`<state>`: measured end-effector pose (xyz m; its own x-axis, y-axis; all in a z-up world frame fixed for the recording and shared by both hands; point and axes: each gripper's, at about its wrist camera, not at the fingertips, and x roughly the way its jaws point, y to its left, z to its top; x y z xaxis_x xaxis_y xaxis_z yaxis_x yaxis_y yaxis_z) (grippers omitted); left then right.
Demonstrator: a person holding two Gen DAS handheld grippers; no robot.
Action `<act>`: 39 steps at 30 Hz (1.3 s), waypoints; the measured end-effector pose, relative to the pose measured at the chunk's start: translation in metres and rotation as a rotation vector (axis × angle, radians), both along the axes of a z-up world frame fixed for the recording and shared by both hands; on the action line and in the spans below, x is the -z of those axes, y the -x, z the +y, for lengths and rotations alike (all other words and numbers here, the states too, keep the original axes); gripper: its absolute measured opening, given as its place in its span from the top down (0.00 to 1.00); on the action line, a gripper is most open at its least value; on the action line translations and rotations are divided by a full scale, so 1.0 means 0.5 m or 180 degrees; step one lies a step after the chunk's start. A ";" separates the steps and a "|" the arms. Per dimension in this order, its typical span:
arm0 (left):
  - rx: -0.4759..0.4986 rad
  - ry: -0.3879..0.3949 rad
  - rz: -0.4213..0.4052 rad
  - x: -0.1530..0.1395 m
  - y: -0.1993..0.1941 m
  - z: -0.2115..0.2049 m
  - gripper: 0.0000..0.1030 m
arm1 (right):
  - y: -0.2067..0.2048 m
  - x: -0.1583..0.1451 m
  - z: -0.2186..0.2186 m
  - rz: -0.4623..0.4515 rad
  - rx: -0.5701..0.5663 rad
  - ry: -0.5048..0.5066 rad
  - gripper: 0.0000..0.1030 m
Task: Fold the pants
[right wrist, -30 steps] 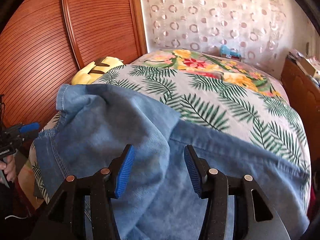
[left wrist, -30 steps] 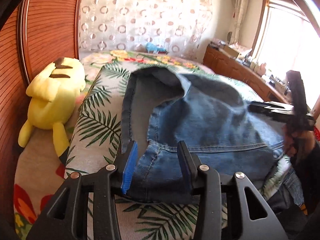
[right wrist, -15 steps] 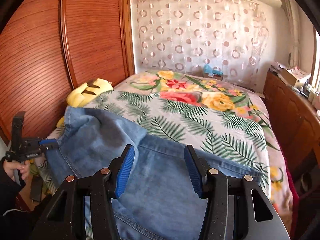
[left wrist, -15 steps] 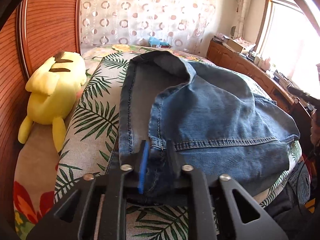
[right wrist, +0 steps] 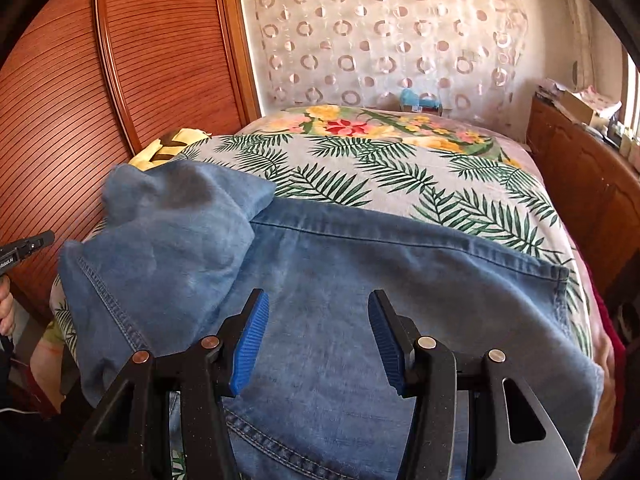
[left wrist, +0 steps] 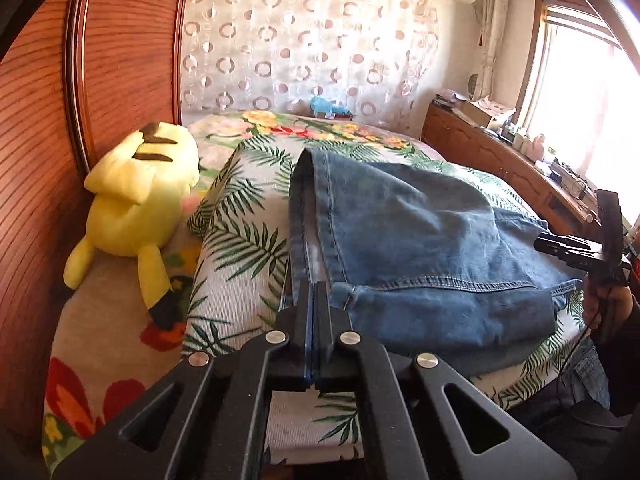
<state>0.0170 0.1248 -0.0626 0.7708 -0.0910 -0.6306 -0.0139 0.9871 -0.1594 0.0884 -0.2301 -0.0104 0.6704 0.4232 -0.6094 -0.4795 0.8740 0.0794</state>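
1. The left hand-held gripper (left wrist: 313, 300) is clenched at the edge of the jeans (left wrist: 420, 248), perhaps on nothing: they may stay behind.
2. The right hand-held gripper (right wrist: 316, 340) is released above jeans on the bed (right wrist: 400, 160); the fold could sag.

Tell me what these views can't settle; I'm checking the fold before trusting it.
- Left wrist view: the left tongs are shut at the edge of the blue denim jeans; their own fingers hide whether cloth is pinched.
- Right wrist view: the open right tongs and the frame's bottom edge cover the jeans' nearest part.
- Right wrist view: the folded denim hides most of the yellow plush toy.
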 end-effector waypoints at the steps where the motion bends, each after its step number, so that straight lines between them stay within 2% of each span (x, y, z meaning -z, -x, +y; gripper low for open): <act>1: 0.0000 -0.0019 0.0016 0.004 -0.002 -0.002 0.99 | -0.003 0.004 0.001 0.0016 -0.0005 0.0001 0.48; 5: 0.0051 -0.0033 0.0053 0.007 -0.021 -0.015 0.97 | -0.016 0.020 0.015 0.0076 -0.0027 -0.0001 0.48; 9: 0.0109 -0.0020 0.0100 0.016 -0.041 -0.029 0.69 | -0.027 0.032 0.036 0.0045 -0.0012 0.0053 0.48; 11: 0.0126 -0.0005 0.0139 0.025 -0.049 -0.035 0.64 | -0.025 0.041 0.044 0.0007 -0.0001 0.0144 0.48; 19: 0.0224 0.0040 0.0257 0.062 -0.065 -0.058 0.65 | -0.032 0.043 0.035 -0.0012 0.0038 0.0112 0.48; 20: 0.0237 0.0043 0.0259 0.062 -0.064 -0.059 0.69 | -0.031 0.044 0.037 -0.0033 0.0044 0.0116 0.48; 21: 0.0260 0.0059 0.0258 0.061 -0.064 -0.059 0.80 | -0.030 0.043 0.038 -0.0053 0.0055 0.0119 0.48; 22: 0.0279 0.0079 0.0252 0.060 -0.061 -0.059 0.86 | -0.030 0.044 0.039 -0.0061 0.0058 0.0118 0.48; 24: 0.0283 0.0080 0.0209 0.053 -0.051 -0.057 0.94 | -0.028 0.047 0.042 -0.0045 0.0048 0.0120 0.48; 28: 0.0214 0.0118 -0.0031 0.003 -0.005 -0.042 0.94 | -0.034 0.050 0.038 0.0004 0.0060 0.0081 0.48; 31: 0.0144 -0.0021 -0.0034 -0.020 0.018 -0.034 0.94 | -0.034 0.051 0.037 0.0014 0.0067 0.0055 0.48; 35: 0.0111 -0.0043 0.0011 -0.016 0.029 -0.023 0.94 | -0.034 0.052 0.040 0.0004 0.0060 0.0068 0.48; 37: 0.0083 -0.0039 0.0048 -0.007 0.026 -0.021 0.89 | -0.036 0.054 0.040 0.0018 0.0049 0.0071 0.48; 39: 0.0058 -0.0040 0.0086 -0.001 0.018 -0.018 0.76 | -0.037 0.055 0.040 0.0029 0.0047 0.0070 0.48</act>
